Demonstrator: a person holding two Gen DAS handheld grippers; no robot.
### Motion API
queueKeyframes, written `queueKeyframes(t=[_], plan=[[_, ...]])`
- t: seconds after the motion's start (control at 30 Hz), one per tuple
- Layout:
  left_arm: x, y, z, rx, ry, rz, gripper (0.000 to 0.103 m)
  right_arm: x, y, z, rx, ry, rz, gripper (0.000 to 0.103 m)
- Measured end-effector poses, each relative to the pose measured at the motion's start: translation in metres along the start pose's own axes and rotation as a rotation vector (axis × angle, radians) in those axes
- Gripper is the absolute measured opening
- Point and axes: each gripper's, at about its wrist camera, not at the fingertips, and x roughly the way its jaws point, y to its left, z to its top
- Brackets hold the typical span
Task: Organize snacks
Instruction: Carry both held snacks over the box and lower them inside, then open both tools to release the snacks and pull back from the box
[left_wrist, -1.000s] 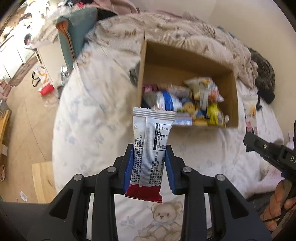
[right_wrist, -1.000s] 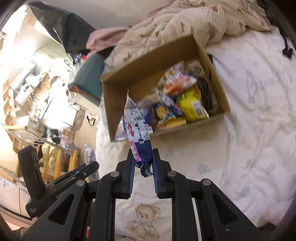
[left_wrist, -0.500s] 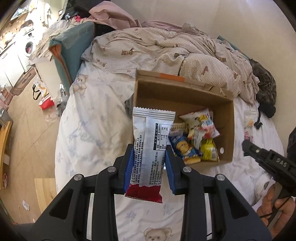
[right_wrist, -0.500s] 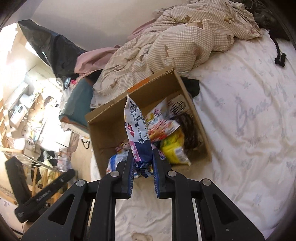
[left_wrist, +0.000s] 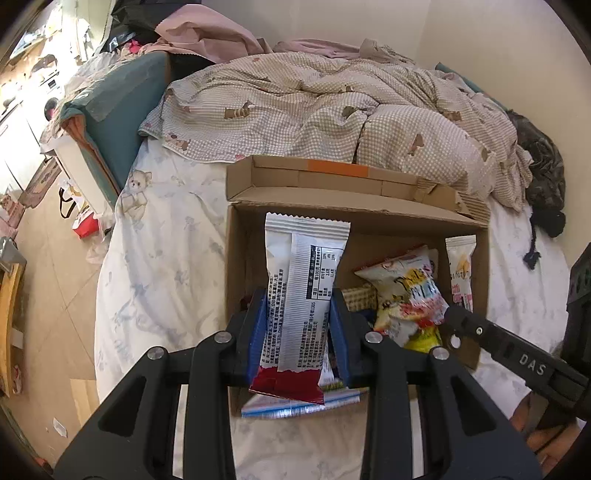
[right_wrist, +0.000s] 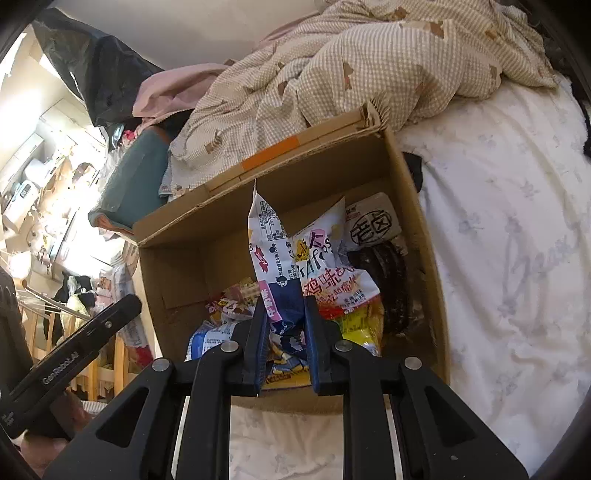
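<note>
While poised over the open cardboard box (left_wrist: 236, 258) on the bed sheet (left_wrist: 166, 258), left gripper (left_wrist: 299, 332) pinching a white snack packet with a red lower end (left_wrist: 304, 295), blue pads (left_wrist: 256, 328) pressed on its two long edges. Packet upright between the fingers, printed back toward the camera, top edge reaching up in front of the box's far wall, red end hanging below the pads. Right gripper (right_wrist: 284, 336) clamped on a white-and-navy wrapper (right_wrist: 275, 273), narrow gap between its pads (right_wrist: 312, 332) filled by the crumpled navy end, the white end pointing up toward the far wall of the box (right_wrist: 184, 273). Both held snacks above the box's inside, not resting on its contents.

Inside the box: a red, white and yellow crisp bag (right_wrist: 332, 280), a yellow packet (right_wrist: 362, 328) under it, a dark coiled item (right_wrist: 391, 280) along the right-hand wall, a pale pack with a black round mark (right_wrist: 373, 225) at the far corner, small wrapped sweets (right_wrist: 232, 299) and a blue-and-white pouch (right_wrist: 210, 336) toward the left. Orange tape strip (left_wrist: 338, 170) on the folded-back flap. Beyond the box, a rumpled checked duvet (left_wrist: 314, 107); to the left, a teal cushion (left_wrist: 122, 110) at the bed's edge, wooden floor (left_wrist: 62, 288) below. Part of the right gripper's black arm (left_wrist: 517, 358) visible at the lower right of the left wrist view.
</note>
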Motion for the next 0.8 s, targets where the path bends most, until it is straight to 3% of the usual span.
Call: queueKeyframes(t=[0.17, 0.53, 0.57, 0.63, 0.7, 0.8], plan=[[0.018, -0.002, 0.007, 0.004, 0.019, 0.015, 0.029, 0.012, -0.001, 0.003, 0.003, 0.031, -0.041, 0.019], [0.039, -0.004, 0.009, 0.01, 0.062, 0.032, 0.029, 0.02, 0.001, 0.004, 0.005, 0.051, -0.046, 0.02], [0.039, -0.003, 0.008, 0.009, 0.066, 0.037, 0.032, 0.02, 0.001, 0.004, 0.006, 0.05, -0.041, 0.021], [0.036, -0.001, 0.007, 0.004, 0.058, 0.04, 0.05, 0.019, 0.001, 0.005, 0.013, 0.042, -0.024, 0.022], [0.029, 0.0, 0.006, 0.001, 0.027, 0.052, 0.079, 0.018, 0.002, 0.005, 0.02, 0.038, -0.002, 0.022], [0.018, 0.001, 0.006, 0.009, -0.019, 0.057, 0.09, 0.015, 0.003, 0.006, 0.031, 0.028, 0.017, 0.022]])
